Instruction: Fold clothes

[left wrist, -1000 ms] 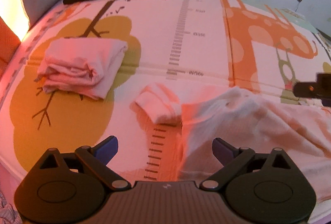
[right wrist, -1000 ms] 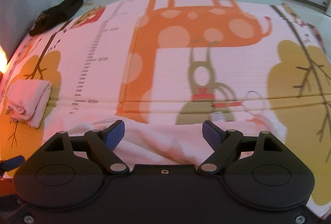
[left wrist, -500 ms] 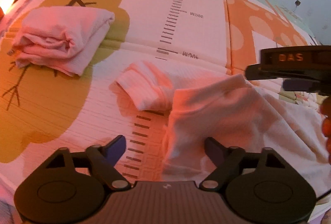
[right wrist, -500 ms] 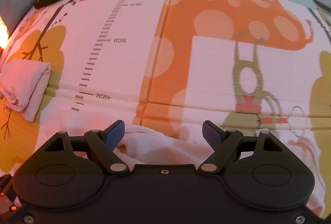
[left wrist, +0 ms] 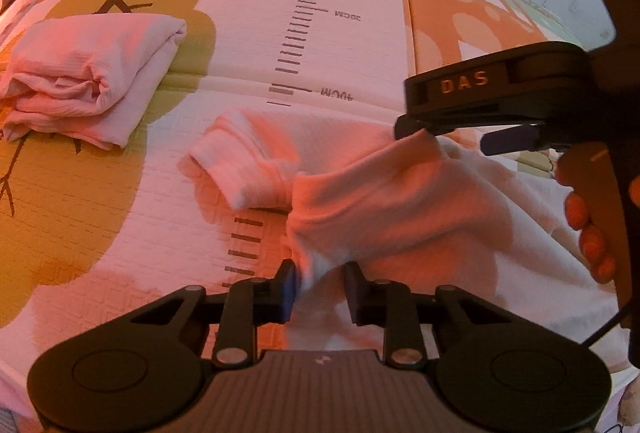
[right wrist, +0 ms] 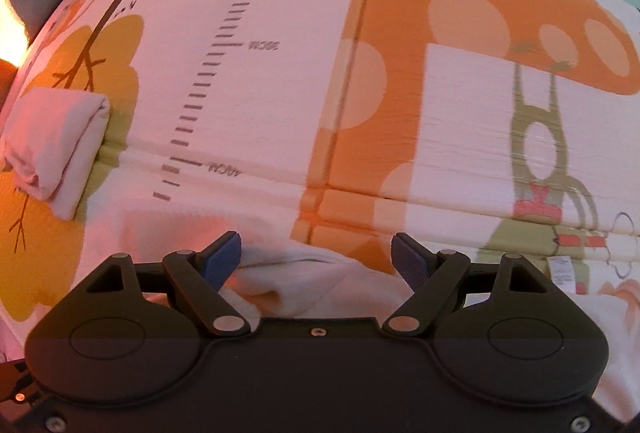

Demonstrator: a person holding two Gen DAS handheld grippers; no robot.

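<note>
Pale pink garment (left wrist: pixel 400 217); orange-giraffe-patterned play mat (right wrist: pixel 460 33)

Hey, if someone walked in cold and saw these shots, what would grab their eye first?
Probably the bright play mat with its big orange giraffe and printed ruler. Next, the unfolded pale pink garment lying near the camera, its edge between the closing left tongs, while the right tongs hang open over it. A folded pink garment sits apart, left of the ruler.

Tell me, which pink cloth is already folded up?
The folded garment lying alone on the yellow tree picture, far left. The other, the spread-out garment, is loose and rumpled under both grippers.
</note>
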